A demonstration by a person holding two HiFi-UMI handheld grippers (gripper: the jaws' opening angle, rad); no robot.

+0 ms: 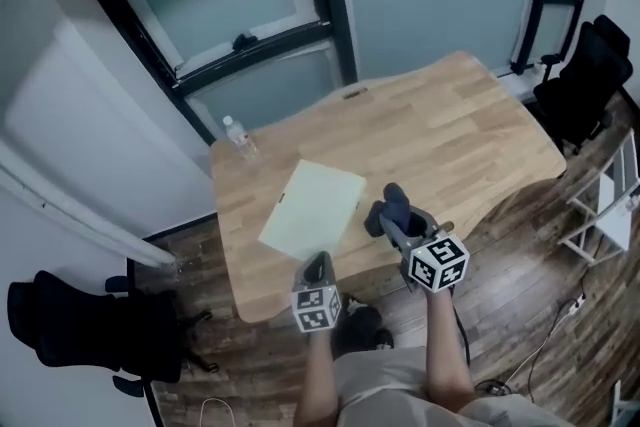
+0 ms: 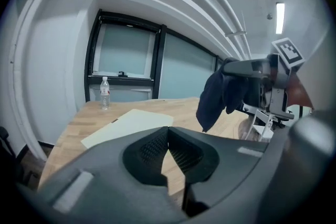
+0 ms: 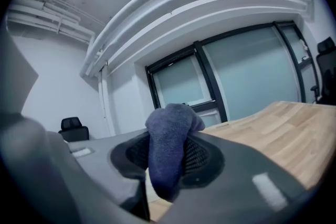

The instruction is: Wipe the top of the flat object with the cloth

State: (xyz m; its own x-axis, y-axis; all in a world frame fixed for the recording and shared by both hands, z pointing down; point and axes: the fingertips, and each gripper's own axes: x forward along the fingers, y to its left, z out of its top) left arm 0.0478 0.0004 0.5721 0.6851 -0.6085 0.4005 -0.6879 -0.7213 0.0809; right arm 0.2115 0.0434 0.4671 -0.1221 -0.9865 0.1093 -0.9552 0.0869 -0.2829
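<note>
The left gripper [image 2: 168,132] has its two jaws closed tip against tip, and nothing is between them; it hovers at the near edge of the wooden table [image 1: 455,130]. The flat object [image 1: 312,209], a pale yellow-green sheet, lies flat on the table directly ahead of this gripper, its near corner just beyond the jaw tips.

The right gripper [image 3: 167,161] has its jaws pressed on a dark blue cloth [image 3: 169,147]; the cloth bulges out above the jaws and also hangs below them. From the left gripper view, this gripper is to the right and higher, and the cloth dangles above the wood, apart from the sheet; the sheet is to the left of the right gripper, near but not touching.

A clear plastic bottle [image 1: 236,133] stands upright far ahead of the left gripper, beyond the sheet, at the far left corner of the table; a black office chair [image 1: 588,80] is far to the right of the right gripper.
</note>
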